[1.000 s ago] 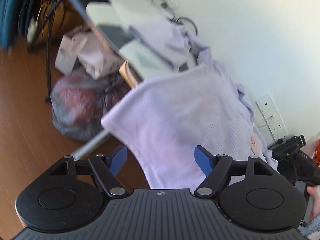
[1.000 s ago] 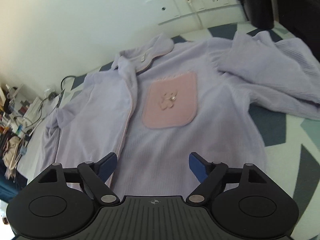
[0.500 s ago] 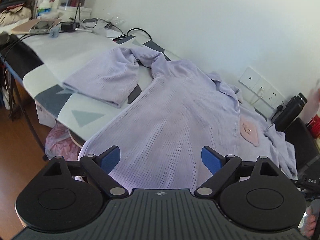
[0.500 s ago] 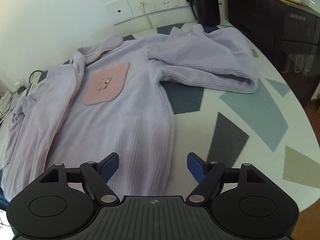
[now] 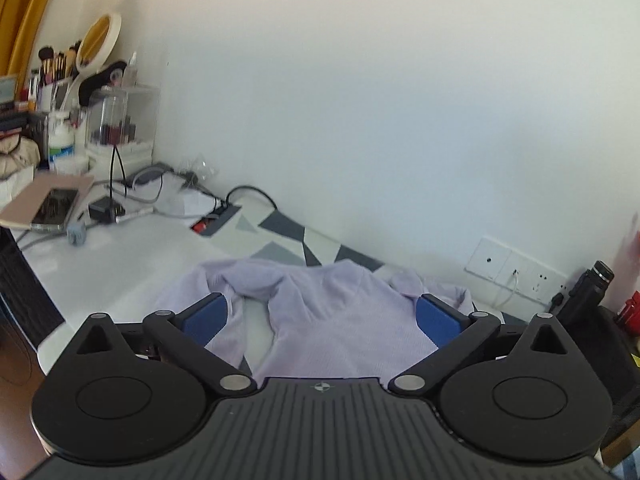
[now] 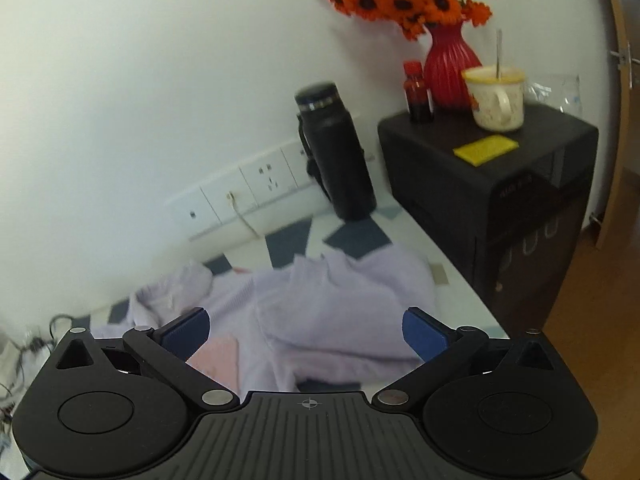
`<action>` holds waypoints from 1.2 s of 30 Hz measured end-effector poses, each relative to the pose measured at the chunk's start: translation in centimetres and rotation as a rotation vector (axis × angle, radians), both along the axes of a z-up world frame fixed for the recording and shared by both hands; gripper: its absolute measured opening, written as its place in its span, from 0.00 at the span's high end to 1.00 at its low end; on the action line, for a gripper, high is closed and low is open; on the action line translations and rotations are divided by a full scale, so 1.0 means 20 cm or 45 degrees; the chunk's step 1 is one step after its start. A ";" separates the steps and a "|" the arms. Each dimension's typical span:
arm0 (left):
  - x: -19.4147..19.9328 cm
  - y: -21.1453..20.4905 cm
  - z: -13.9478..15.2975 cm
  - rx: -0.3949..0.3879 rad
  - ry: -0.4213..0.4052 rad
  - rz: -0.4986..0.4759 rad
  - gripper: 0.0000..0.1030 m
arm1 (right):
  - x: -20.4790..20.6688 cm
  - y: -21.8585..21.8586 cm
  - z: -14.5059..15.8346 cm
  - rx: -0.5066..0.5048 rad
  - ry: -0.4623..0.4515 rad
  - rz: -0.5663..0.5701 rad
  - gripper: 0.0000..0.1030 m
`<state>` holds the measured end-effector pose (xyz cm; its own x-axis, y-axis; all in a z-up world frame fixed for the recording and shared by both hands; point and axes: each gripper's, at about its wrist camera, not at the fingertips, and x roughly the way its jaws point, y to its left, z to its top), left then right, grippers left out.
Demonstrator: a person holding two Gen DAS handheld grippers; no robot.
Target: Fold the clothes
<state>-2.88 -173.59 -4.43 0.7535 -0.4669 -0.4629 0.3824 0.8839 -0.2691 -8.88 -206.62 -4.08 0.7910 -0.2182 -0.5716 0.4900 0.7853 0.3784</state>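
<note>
A lilac garment is spread on the desk, its folded sleeve laid over the body near the desk's right end and a pink pocket seen just below it in the right wrist view. The left gripper is held above the garment with its jaws wide and nothing between them; the right gripper is likewise wide and empty above the cloth. Both have just been opening. Compared with the earlier frames, less of the garment is seen and more of the wall, and the grippers stand higher over the desk. Against the wall, a row of sockets and a black flask are seen; beside the desk a black cabinet carries a red vase of orange flowers, a small red bottle, a mug and a yellow pad. Lettering on the cabinet front is too blurred to be read. At the desk's left end a phone, cables and cosmetics are gathered.
</note>
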 end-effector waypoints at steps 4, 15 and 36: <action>0.10 -0.07 0.08 0.041 -0.061 0.023 0.01 | 0.12 0.03 0.20 -0.058 -0.134 -0.002 0.01; 0.27 -0.46 -0.55 0.279 0.272 -0.092 0.01 | 0.52 0.11 -0.16 -0.232 0.037 0.064 0.01; 0.74 -0.93 -0.99 0.627 0.255 -0.243 0.00 | 1.00 0.10 -0.93 -0.295 0.443 0.166 0.31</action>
